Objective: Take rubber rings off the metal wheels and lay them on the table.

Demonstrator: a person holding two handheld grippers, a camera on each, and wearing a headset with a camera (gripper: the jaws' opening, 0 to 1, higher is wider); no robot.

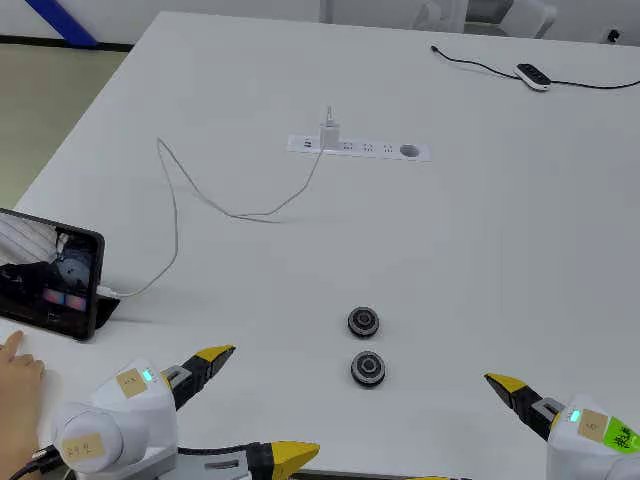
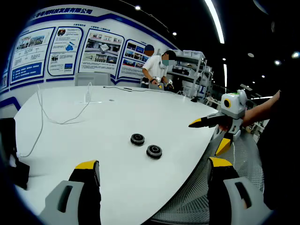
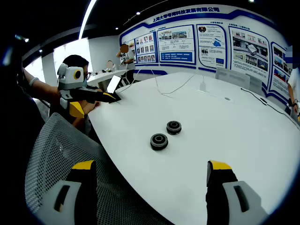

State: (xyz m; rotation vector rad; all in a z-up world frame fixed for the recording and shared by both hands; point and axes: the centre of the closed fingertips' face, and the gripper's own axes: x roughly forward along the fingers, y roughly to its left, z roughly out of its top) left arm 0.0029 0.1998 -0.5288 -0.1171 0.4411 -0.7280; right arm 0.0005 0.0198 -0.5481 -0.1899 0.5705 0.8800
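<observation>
Jaws spread, empty, on left gripper [image 1: 262, 402], right gripper [image 3: 151, 165]; white table [image 1: 450, 250], poster wall [image 3: 197, 42].

tablet [image 1: 52, 283] clipped at left, wheels [image 1: 364, 321] too small

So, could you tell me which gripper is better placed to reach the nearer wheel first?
Probably right, narrowly. The left gripper and right gripper are both open and centred on the nearer wheel, but the right's tip looks closer to it.
</observation>
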